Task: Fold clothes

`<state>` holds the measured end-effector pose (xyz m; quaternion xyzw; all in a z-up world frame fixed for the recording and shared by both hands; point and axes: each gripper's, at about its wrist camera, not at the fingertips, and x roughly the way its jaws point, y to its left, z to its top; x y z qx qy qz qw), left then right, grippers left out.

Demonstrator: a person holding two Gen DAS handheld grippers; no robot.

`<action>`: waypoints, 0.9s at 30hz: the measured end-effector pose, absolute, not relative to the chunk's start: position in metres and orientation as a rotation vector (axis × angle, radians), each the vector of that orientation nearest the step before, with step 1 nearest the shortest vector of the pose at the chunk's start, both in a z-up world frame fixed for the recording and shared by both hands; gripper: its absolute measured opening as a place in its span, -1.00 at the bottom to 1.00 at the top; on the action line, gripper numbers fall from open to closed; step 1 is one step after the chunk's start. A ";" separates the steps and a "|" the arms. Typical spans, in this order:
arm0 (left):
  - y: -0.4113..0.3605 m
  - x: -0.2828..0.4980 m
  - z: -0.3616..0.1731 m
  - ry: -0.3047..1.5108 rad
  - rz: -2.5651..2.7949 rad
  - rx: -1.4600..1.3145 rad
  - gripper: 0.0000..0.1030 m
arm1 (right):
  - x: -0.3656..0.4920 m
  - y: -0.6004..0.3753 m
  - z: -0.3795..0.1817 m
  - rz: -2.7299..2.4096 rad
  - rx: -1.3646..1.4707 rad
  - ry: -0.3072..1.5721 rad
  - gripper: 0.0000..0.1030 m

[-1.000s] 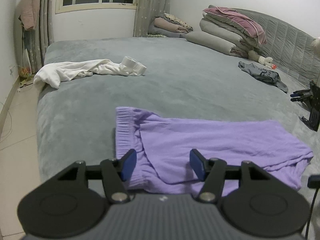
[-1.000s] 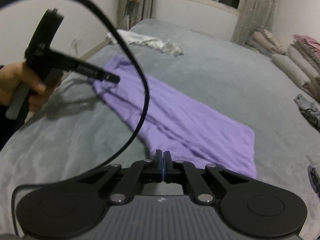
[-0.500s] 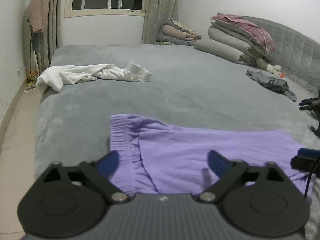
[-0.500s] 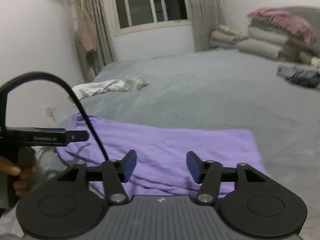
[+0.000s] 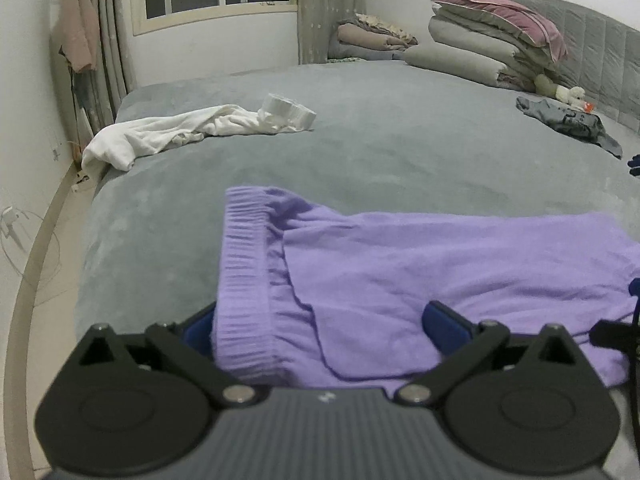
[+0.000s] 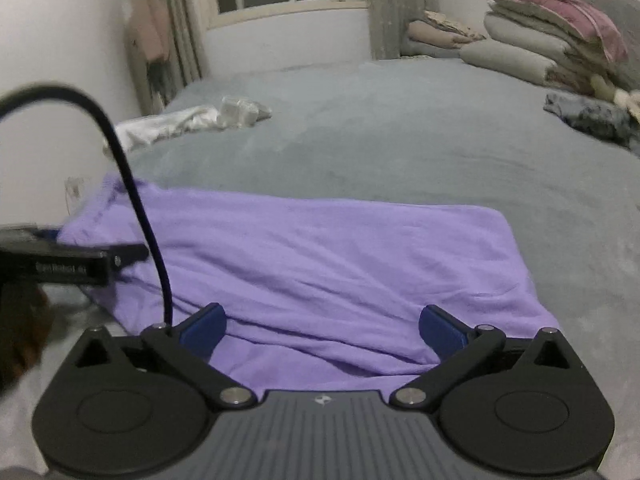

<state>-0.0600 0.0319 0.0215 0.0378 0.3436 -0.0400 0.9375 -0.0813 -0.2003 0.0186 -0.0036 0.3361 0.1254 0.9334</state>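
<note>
A purple pair of trousers (image 5: 440, 272) lies flat across the near edge of the grey bed (image 5: 360, 148), its ribbed waistband (image 5: 244, 280) to the left. My left gripper (image 5: 320, 328) is open over the waistband end; the cloth hides part of its left pad (image 5: 198, 330) and no pad presses on it. In the right wrist view the trousers (image 6: 320, 248) spread out ahead. My right gripper (image 6: 322, 328) stands wide over their near hem, its jaws opening with cloth between them but not pinched. The left gripper (image 6: 136, 254) shows at that view's left edge.
A crumpled white garment (image 5: 180, 132) lies at the bed's far left and a dark grey garment (image 5: 568, 118) at the far right. Folded quilts (image 5: 492, 36) are stacked against the padded headboard. A black cable (image 6: 132, 184) arcs over the right gripper. Floor (image 5: 40, 280) borders the bed's left.
Both grippers' jaws have spread from narrow or shut to wide. The right gripper rolled level and dropped toward the trousers' near edge. The left gripper came lower and closer to the waistband.
</note>
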 end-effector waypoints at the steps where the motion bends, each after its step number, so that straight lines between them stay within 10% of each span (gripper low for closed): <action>1: 0.032 -0.061 0.021 0.700 -0.081 0.078 1.00 | -0.083 -0.200 0.018 0.255 -0.013 0.684 1.00; 27: 0.037 -0.058 0.019 0.699 -0.091 0.055 1.00 | -0.096 -0.237 0.025 0.418 0.148 0.675 1.00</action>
